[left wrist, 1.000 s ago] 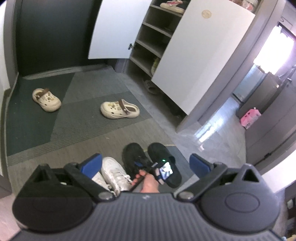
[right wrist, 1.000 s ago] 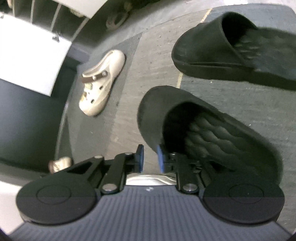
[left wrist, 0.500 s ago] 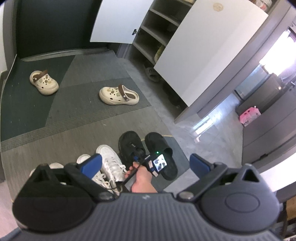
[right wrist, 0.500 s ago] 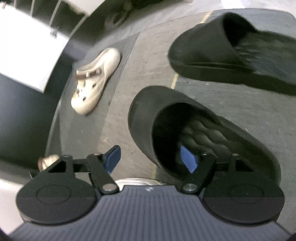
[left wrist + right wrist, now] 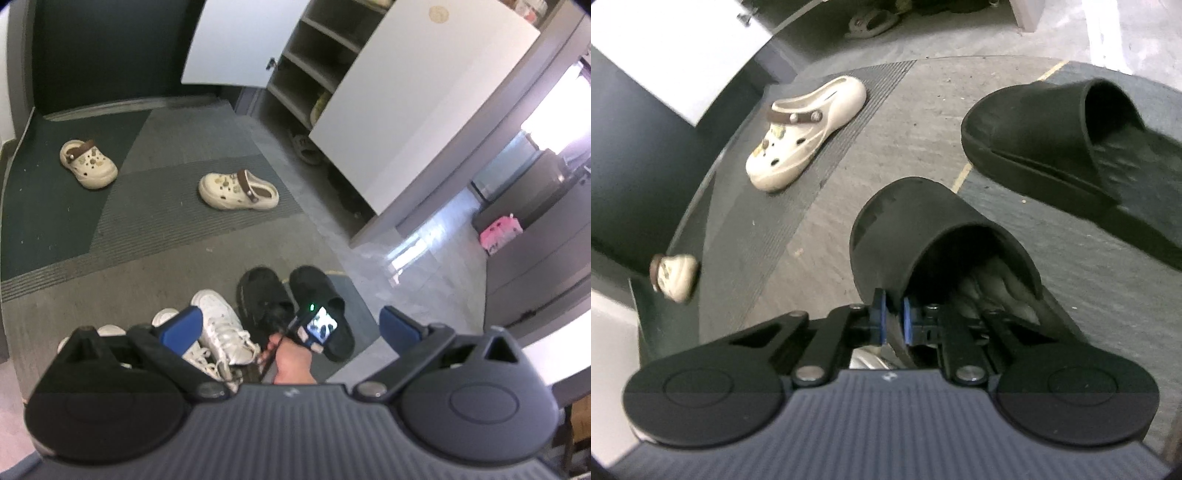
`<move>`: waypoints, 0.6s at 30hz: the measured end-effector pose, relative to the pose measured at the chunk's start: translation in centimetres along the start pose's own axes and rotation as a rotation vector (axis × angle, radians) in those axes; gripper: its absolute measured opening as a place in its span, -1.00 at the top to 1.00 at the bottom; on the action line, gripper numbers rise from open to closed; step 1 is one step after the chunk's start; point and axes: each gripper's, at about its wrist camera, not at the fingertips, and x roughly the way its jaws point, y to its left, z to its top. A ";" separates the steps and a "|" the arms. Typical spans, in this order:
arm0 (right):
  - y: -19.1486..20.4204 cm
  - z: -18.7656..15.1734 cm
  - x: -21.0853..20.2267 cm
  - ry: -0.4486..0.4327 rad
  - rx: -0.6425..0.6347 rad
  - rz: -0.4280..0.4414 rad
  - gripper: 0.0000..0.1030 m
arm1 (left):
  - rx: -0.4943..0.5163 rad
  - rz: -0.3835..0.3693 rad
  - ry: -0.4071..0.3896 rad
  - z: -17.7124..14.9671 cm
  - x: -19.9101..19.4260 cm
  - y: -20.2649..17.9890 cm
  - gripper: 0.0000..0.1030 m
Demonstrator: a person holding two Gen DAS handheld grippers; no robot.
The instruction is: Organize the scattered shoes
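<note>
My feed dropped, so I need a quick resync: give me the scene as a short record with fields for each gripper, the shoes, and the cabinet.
right gripper: shut on the strap edge of the near slide
left gripper: open, holding nothing, above the floor
far slide: on the mat, beside the near slide, apart from it
clogs: two cream ones, one nearer, one farther left, well apart
sneakers: white, left of the slides
cabinet: doors open, shelves partly filled
</note>
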 end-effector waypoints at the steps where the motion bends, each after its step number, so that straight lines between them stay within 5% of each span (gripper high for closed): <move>1: 0.0 -0.2 -0.4 0.010 -0.040 -0.013 0.77 | -0.009 0.001 -0.009 0.1 -0.2 0.0 -0.99; 7: 0.5 -1.5 -1.0 0.089 -0.205 -0.084 0.76 | 0.002 0.028 -0.073 0.7 -1.0 -0.5 -0.99; 12: -0.8 -1.2 -1.6 0.177 -0.064 -0.103 0.60 | 0.037 0.107 -0.081 0.9 0.2 -0.9 -0.99; 16: -1.7 -0.5 -3.2 0.201 0.087 -0.104 -0.32 | 0.060 0.162 -0.079 1.2 1.1 -1.1 -0.99; 18: -1.4 -0.3 -4.4 0.203 0.135 -0.093 -0.44 | 0.072 0.182 -0.081 1.5 1.4 -1.1 -0.99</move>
